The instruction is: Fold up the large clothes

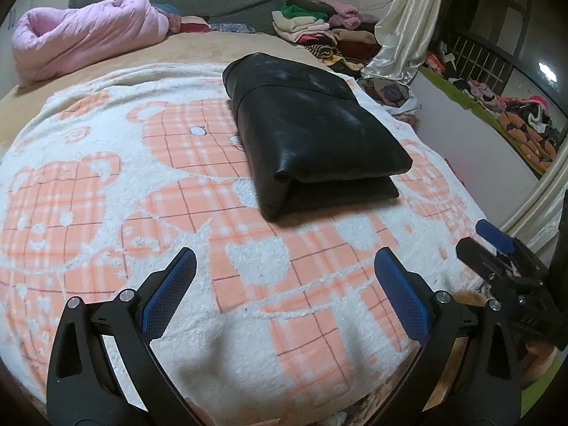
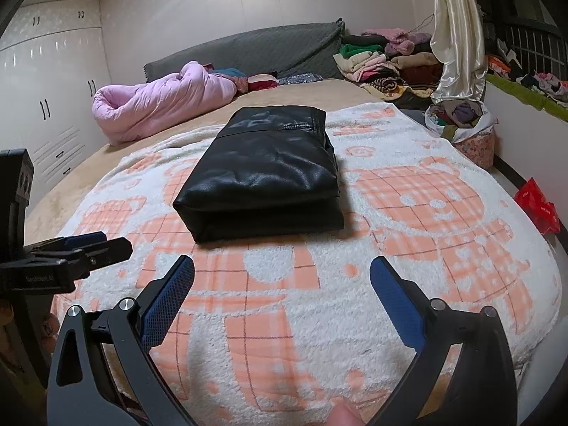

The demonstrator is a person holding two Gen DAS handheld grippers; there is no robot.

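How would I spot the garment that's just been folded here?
Find the bed's white blanket printed with orange checked bears. In its middle lies the black leather garment, folded into a thick rectangular bundle. Nothing else nearby is black and shiny; the pink quilt sits farther back, crumpled.

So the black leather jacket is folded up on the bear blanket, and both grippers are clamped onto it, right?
Not quite. The black leather jacket does lie folded on the bear blanket, but neither gripper touches it. The left gripper and right gripper both hover open and empty, short of the jacket, as each wrist view shows.
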